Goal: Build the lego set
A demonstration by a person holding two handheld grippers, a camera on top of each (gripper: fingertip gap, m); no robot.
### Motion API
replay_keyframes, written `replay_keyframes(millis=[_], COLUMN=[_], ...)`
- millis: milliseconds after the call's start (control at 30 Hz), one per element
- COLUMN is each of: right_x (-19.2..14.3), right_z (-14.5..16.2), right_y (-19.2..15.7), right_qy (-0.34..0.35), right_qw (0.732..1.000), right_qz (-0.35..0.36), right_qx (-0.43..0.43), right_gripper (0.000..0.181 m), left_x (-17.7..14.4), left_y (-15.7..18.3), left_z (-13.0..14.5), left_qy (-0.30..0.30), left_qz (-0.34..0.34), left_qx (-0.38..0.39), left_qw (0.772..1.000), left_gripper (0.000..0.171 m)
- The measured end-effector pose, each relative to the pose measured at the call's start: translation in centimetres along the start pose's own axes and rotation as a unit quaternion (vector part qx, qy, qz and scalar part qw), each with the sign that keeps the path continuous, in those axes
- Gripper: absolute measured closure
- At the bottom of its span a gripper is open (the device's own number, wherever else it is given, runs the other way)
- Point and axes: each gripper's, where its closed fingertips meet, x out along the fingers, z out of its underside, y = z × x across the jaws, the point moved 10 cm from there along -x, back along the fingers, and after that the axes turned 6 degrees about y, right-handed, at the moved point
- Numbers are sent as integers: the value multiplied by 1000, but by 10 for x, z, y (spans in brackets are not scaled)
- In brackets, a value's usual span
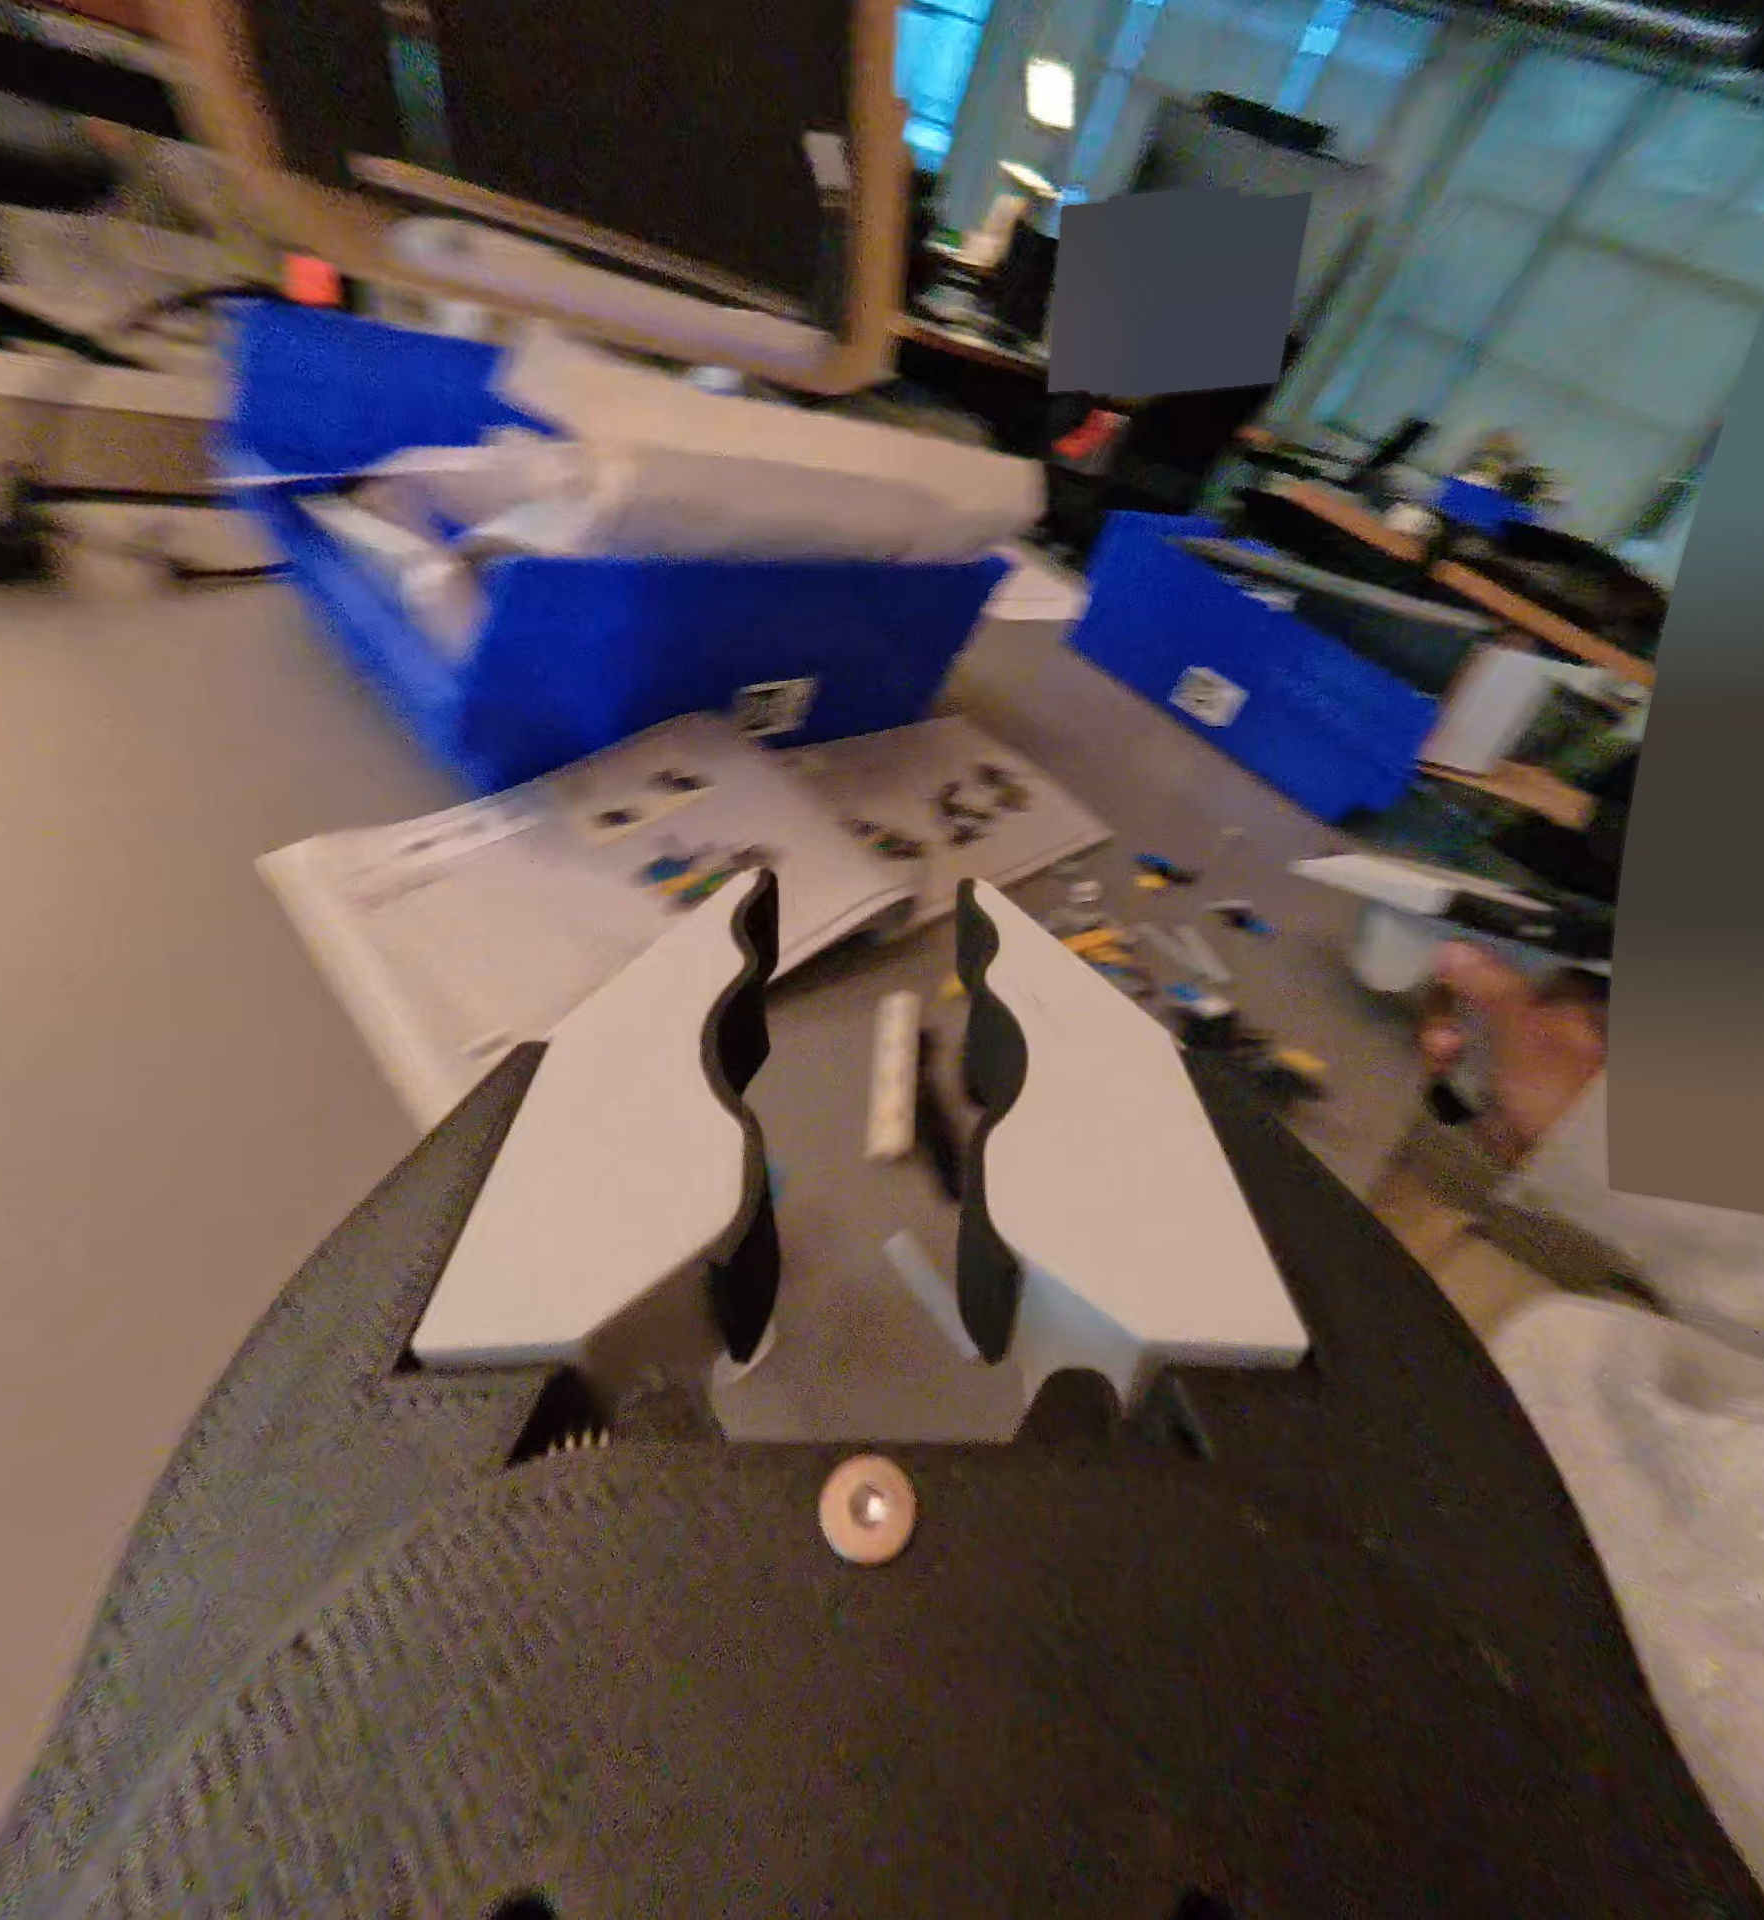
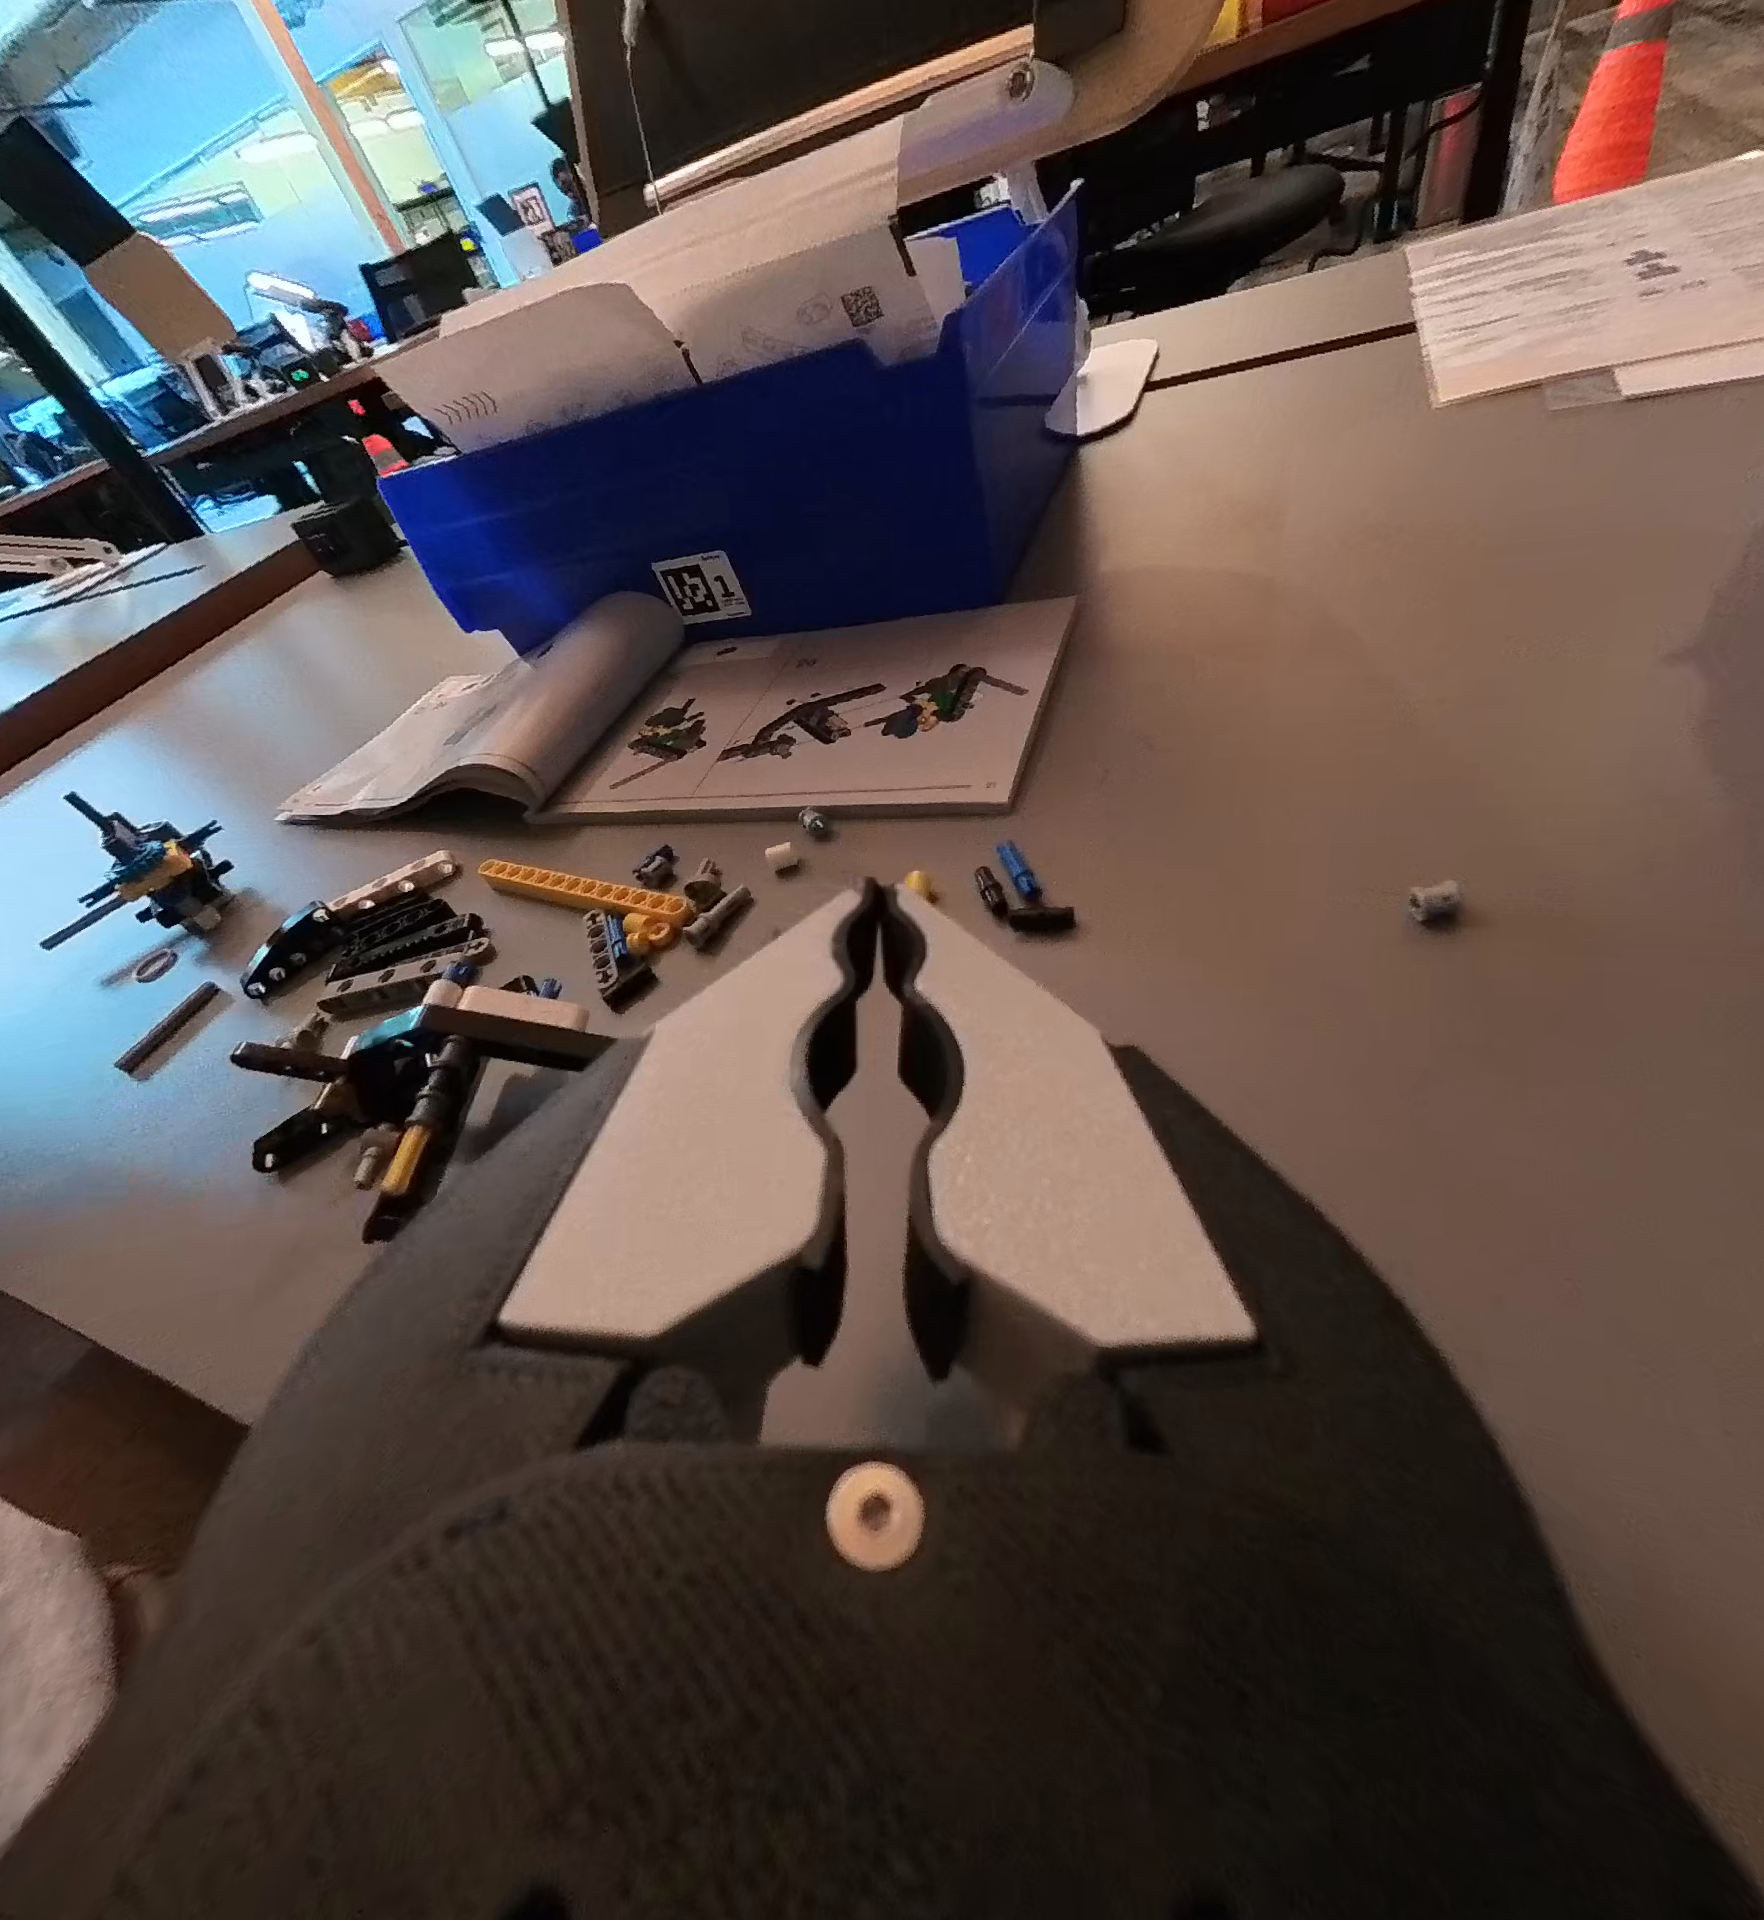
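Note:
In the left wrist view, my left gripper (image 1: 867, 899) is open above the grey table (image 1: 78, 935). A white beam (image 1: 893, 1070) and a dark piece (image 1: 945, 1101) show in the gap between its fingers, close to the right pad; the view is blurred and neither pad presses on them. In the right wrist view, my right gripper (image 2: 873, 894) is shut with its tips together and nothing between them. It is just short of the loose lego pieces: a yellow beam (image 2: 582, 888), a blue pin (image 2: 1018, 868), and a dark part-built assembly (image 2: 390, 1070) to its left. Another small assembly (image 2: 156, 868) stands at far left.
An open instruction booklet (image 2: 805, 727) lies beyond the pieces, in front of a blue bin (image 2: 753, 488) holding a white box. A second blue bin (image 1: 1262, 665) stands to the right. A small grey piece (image 2: 1434, 902) lies alone. Papers (image 2: 1626, 281) lie at the far right. A hand (image 1: 1512, 1029) is at the right. There is about 35 cm between the tips of the two grippers.

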Motion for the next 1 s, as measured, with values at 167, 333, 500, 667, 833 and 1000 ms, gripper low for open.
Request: replay_keyframes(millis=[167,333,500,667,833,1000], right_x=[3,8,17,21,26,32], right_z=[1,0,4,7,9,17], right_y=[-1,-4,-14,-17,-22,-34], right_qy=[-19,-44,-71,-81,-103,-133], right_qw=[999,995,987,982,967,936], right_qz=[24,78,120,165,219,250], right_qx=[-10,-39,-74,-41,-81,-210], right_gripper=[181,181,181,181,181,181], left_x=[89,156,157,135,134,136], left_y=[79,135,155,168,169,160], left_z=[-18,14,49,45,52,47], left_qy=[-30,-39,-34,-23,-38,-28], left_qz=[203,248,268,319,337,314], left_qx=[-36,-24,-19,-21,-6,-12], left_qw=[978,968,963,947,941,949], left_gripper=[169,171,171,171,171,171])
